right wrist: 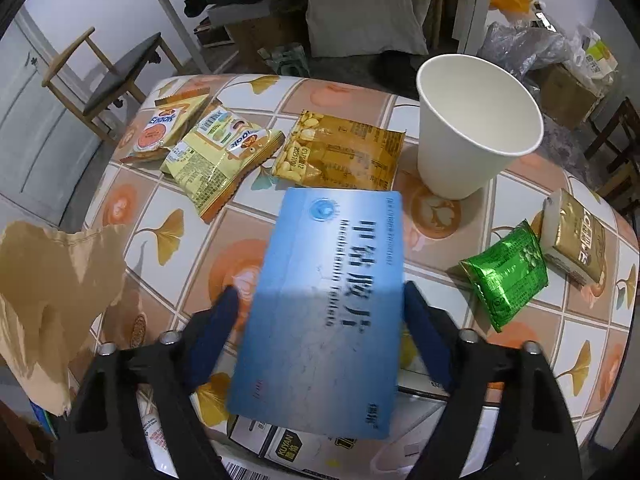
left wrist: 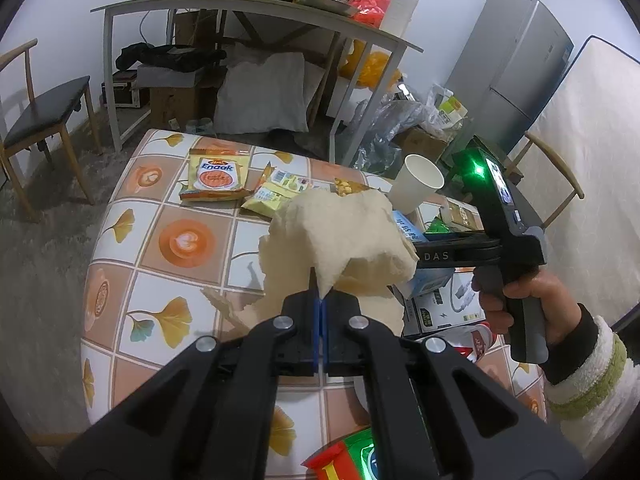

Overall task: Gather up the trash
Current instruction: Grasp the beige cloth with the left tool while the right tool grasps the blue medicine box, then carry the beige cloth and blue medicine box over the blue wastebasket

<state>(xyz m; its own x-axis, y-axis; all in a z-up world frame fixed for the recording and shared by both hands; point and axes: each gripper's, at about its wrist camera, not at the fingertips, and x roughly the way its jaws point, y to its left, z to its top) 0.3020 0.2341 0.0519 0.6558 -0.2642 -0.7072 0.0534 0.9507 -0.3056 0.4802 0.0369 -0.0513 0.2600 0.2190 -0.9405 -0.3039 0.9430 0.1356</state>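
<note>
My left gripper [left wrist: 320, 300] is shut on a crumpled cream paper towel [left wrist: 340, 232] and holds it above the tiled table [left wrist: 152, 264]. The towel also shows at the left of the right wrist view [right wrist: 52, 280]. My right gripper [right wrist: 320, 308] is shut on a flat blue medicine box [right wrist: 324, 304], held above the table [right wrist: 532, 332]. The right gripper's body shows in the left wrist view [left wrist: 496, 232]. On the table lie snack wrappers: an orange Enaak pack [left wrist: 216, 176], a yellow pack [right wrist: 216, 156], a peanut pack [right wrist: 340, 152], a green pack [right wrist: 508, 276] and a gold pack [right wrist: 576, 236].
A white paper cup [right wrist: 472, 128] stands upright at the far side of the table. White boxes [right wrist: 288, 444] lie under the blue box. A red-green pack [left wrist: 344, 456] lies at the near edge. A chair [left wrist: 44, 120], a cluttered desk [left wrist: 256, 8] and a fridge [left wrist: 516, 72] stand around.
</note>
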